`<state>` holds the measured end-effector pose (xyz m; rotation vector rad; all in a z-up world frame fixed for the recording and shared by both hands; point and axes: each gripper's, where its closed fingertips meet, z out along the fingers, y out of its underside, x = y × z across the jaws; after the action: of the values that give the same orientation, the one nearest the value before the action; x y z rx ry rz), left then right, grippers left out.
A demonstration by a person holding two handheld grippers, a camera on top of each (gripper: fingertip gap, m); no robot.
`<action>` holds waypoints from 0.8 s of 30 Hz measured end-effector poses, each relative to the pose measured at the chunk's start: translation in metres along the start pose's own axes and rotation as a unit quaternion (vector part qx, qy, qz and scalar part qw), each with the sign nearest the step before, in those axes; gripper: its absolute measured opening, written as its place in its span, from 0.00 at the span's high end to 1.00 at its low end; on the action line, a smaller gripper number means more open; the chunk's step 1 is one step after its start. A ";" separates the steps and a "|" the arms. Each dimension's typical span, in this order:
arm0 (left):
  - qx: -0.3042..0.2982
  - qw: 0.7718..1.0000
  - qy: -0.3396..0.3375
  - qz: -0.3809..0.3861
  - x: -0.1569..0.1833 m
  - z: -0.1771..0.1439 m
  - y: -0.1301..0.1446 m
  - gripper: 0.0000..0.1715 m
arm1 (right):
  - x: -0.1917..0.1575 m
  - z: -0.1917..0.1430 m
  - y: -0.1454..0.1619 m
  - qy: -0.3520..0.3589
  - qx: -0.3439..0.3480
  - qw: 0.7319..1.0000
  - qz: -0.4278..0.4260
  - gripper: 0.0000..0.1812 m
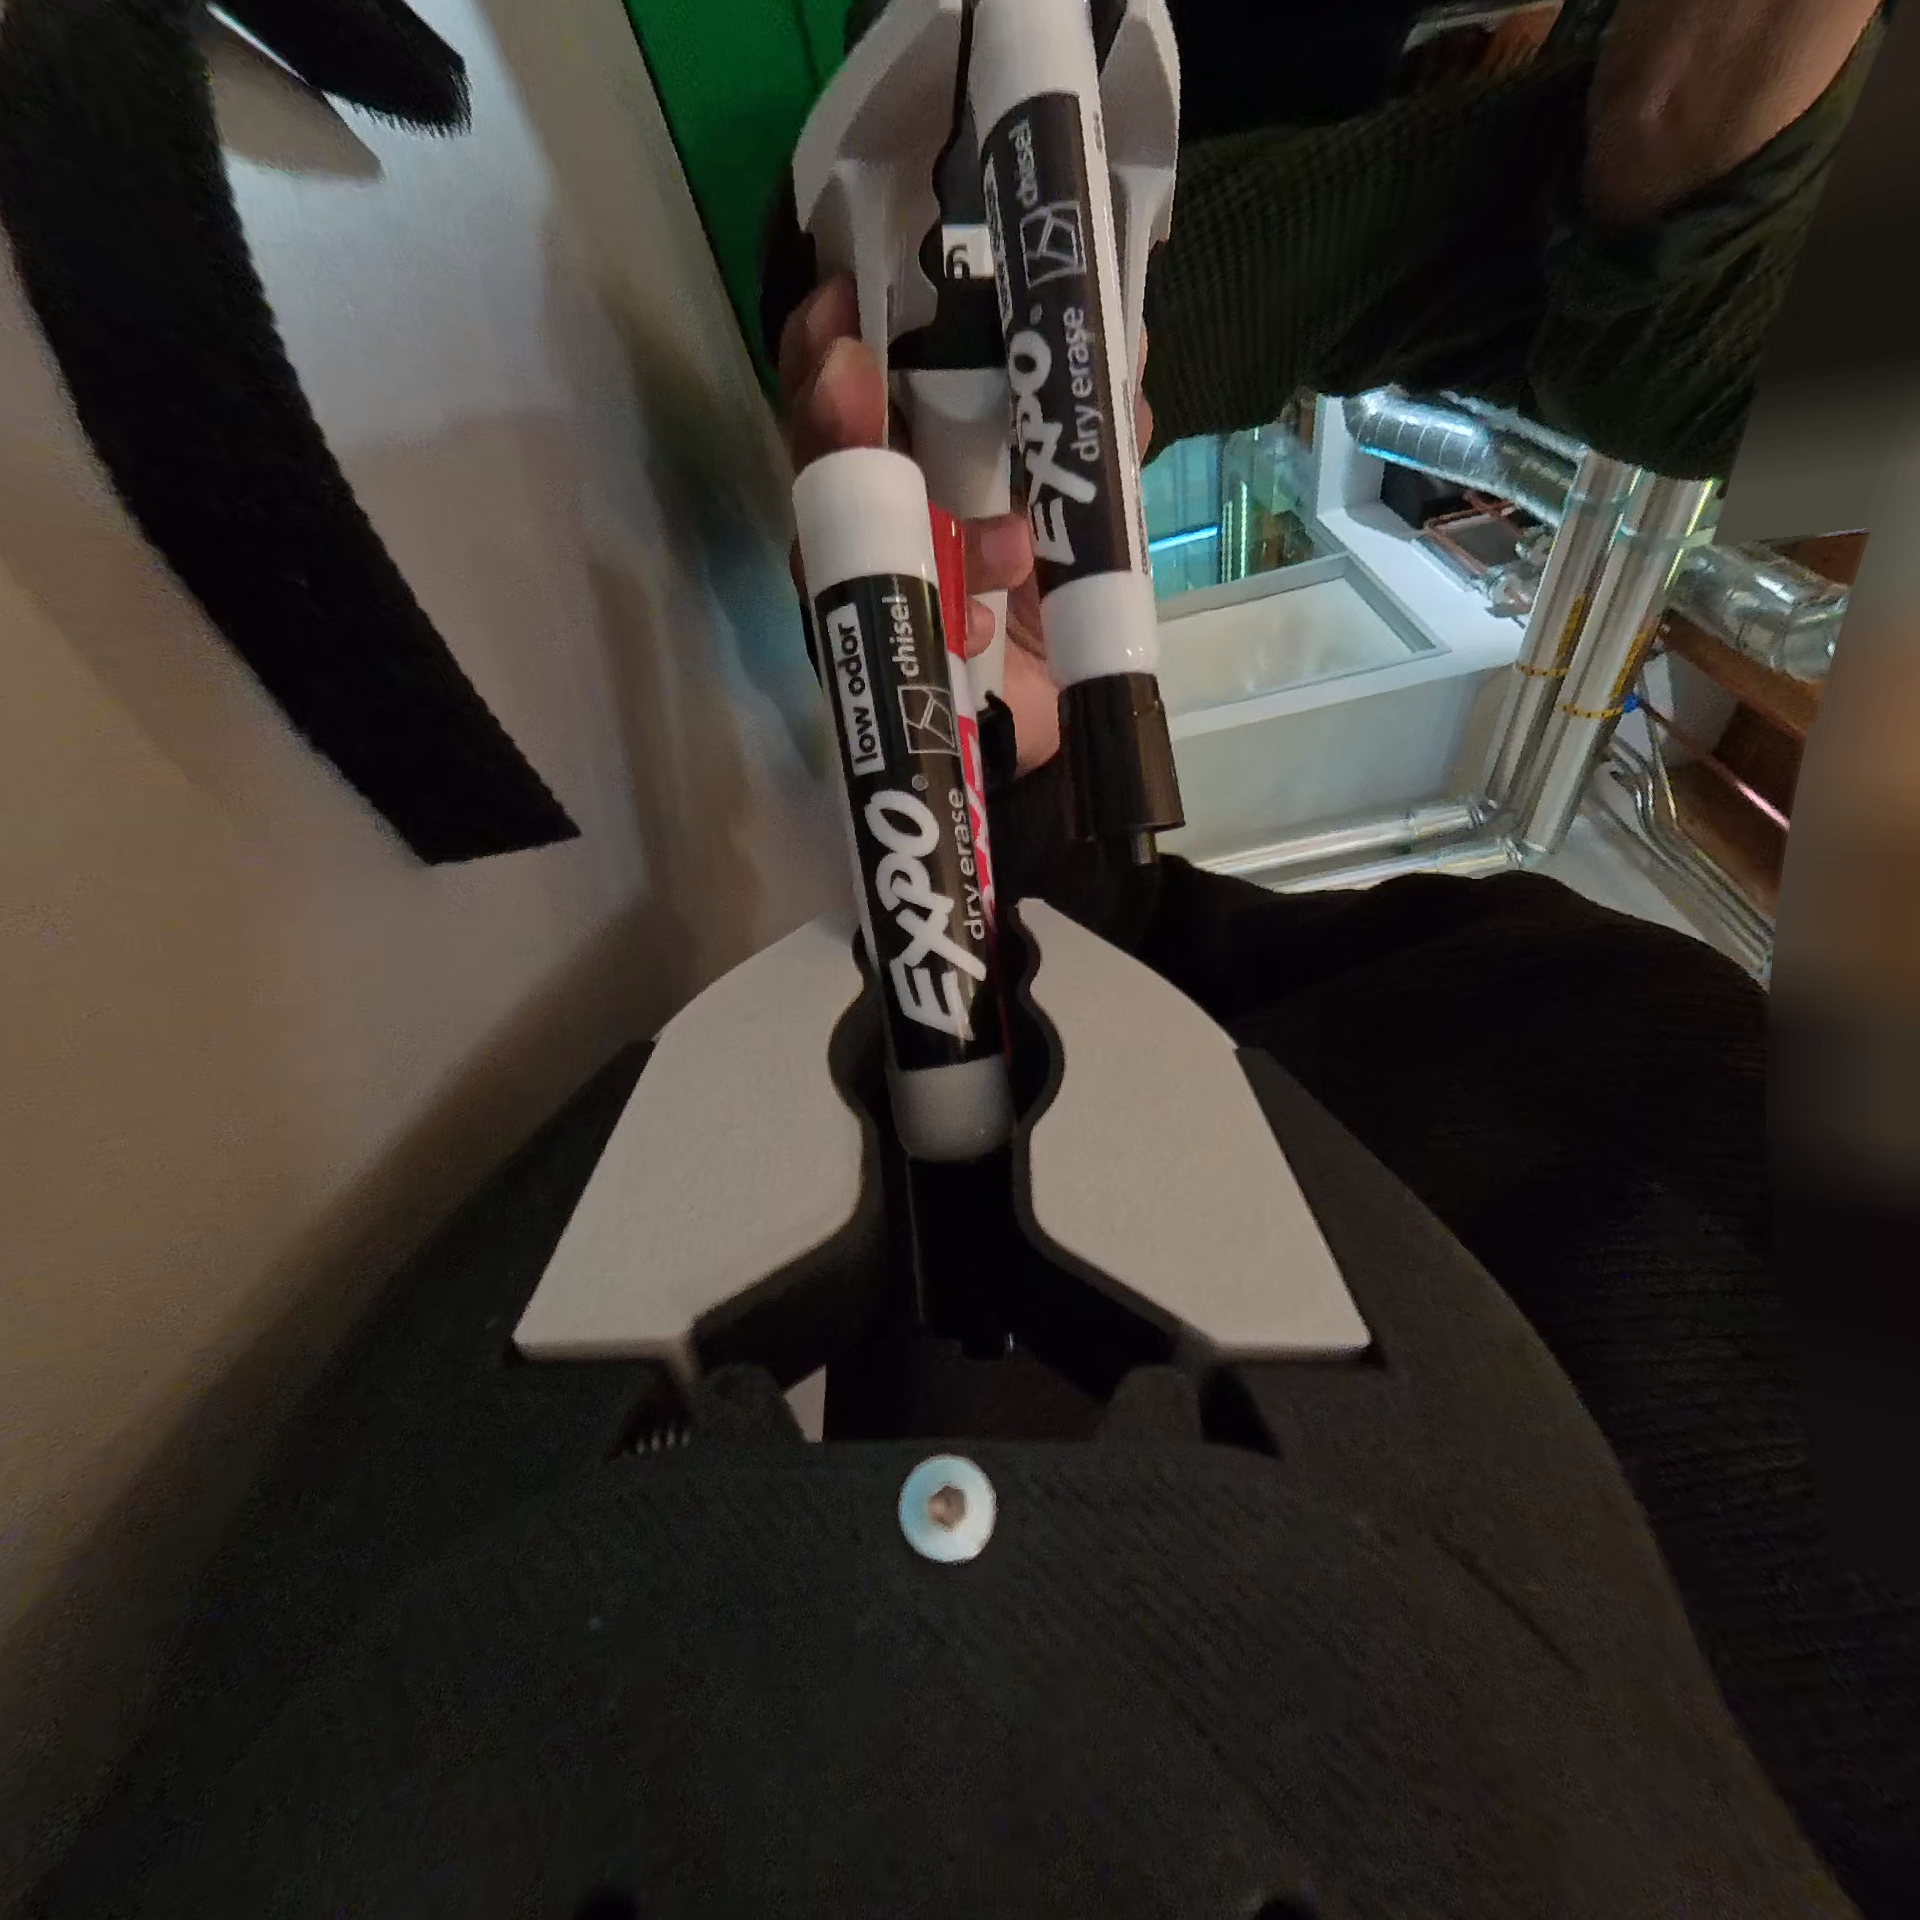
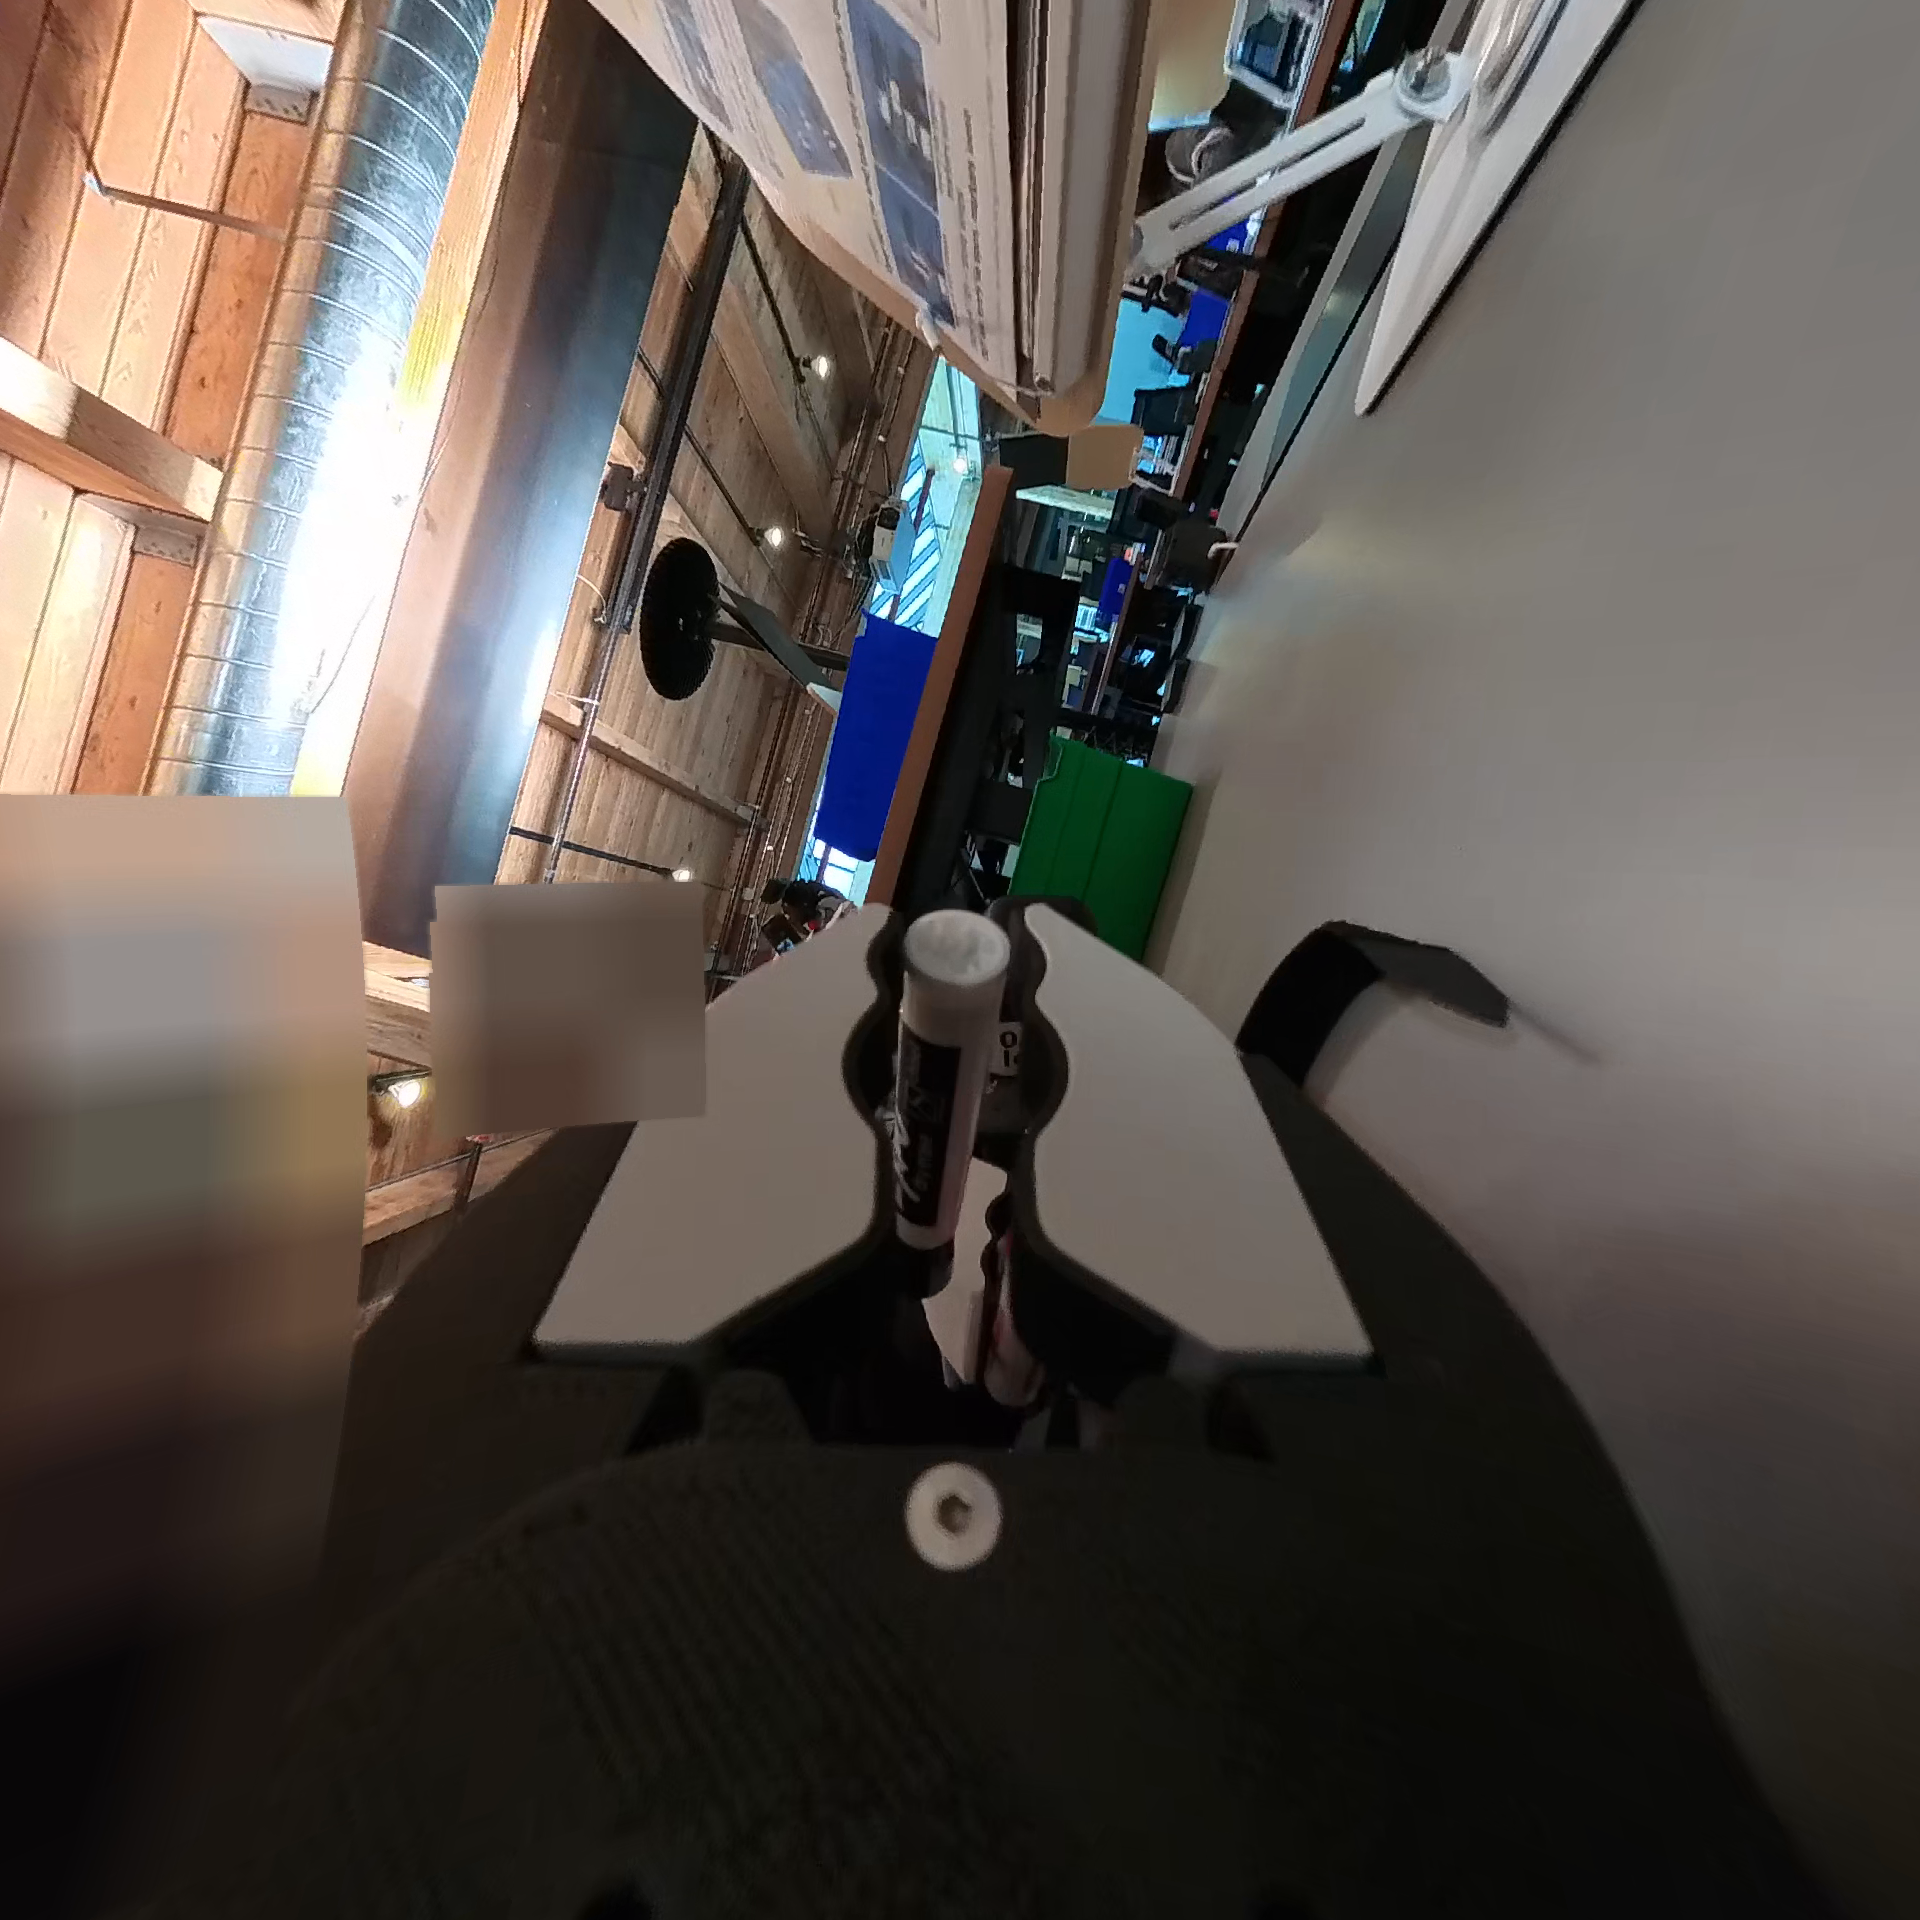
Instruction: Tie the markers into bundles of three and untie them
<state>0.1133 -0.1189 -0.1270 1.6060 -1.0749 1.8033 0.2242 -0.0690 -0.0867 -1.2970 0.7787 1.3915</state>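
My left gripper (image 1: 935,935) is shut on a black dry-erase marker (image 1: 904,831), with a red marker (image 1: 951,582) pressed behind it in the same grip. Both stick out forward, caps toward the camera. My right gripper (image 1: 977,135) shows above it, held by a hand (image 1: 831,384), and is shut on a second black marker (image 1: 1070,364). In the right wrist view the right gripper (image 2: 961,935) is shut on that black marker (image 2: 940,1060), white end forward; a bit of the red marker (image 2: 1003,1340) shows below the jaws. A black strap (image 1: 208,416) lies on the white table (image 1: 416,644).
The strap (image 2: 1351,977) curls up off the table (image 2: 1610,779) to the right of the right gripper. A green bin (image 2: 1101,862) stands at the table's far end, also in the left wrist view (image 1: 707,156). A dark sleeve (image 1: 1455,260) crosses the upper right. The left tips stand about 10 cm off the black strap (image 1: 208,416).
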 end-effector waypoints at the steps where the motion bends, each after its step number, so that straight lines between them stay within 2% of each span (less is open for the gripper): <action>1: 0.009 1.000 0.002 -0.002 0.001 -0.001 -0.002 0.89 | -0.001 -0.001 -0.001 0.000 0.002 1.000 -0.003 0.89; 6: 0.060 0.997 0.027 -0.032 0.003 -0.009 -0.018 0.89 | -0.013 -0.003 -0.010 -0.006 0.009 0.999 -0.050 0.89; 11: 0.107 0.992 0.033 -0.050 0.000 -0.020 -0.032 0.89 | -0.013 -0.007 -0.015 0.019 0.002 0.996 -0.088 0.90; 14: 0.110 0.992 0.046 -0.040 0.006 -0.021 -0.033 0.89 | -0.003 -0.006 -0.010 0.035 -0.013 0.997 -0.073 0.89; 19: 0.098 0.994 0.046 -0.027 0.009 -0.015 -0.028 0.89 | 0.006 0.005 0.017 0.028 -0.058 0.998 -0.020 0.89; 24: 0.089 0.994 0.049 -0.033 0.008 -0.010 -0.025 0.88 | 0.010 0.011 0.031 0.038 -0.076 0.996 -0.021 0.89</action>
<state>0.1253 -0.0980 -0.1135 1.6136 -0.8283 1.9577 0.1923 -0.0640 -0.0998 -1.4837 0.7045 1.3960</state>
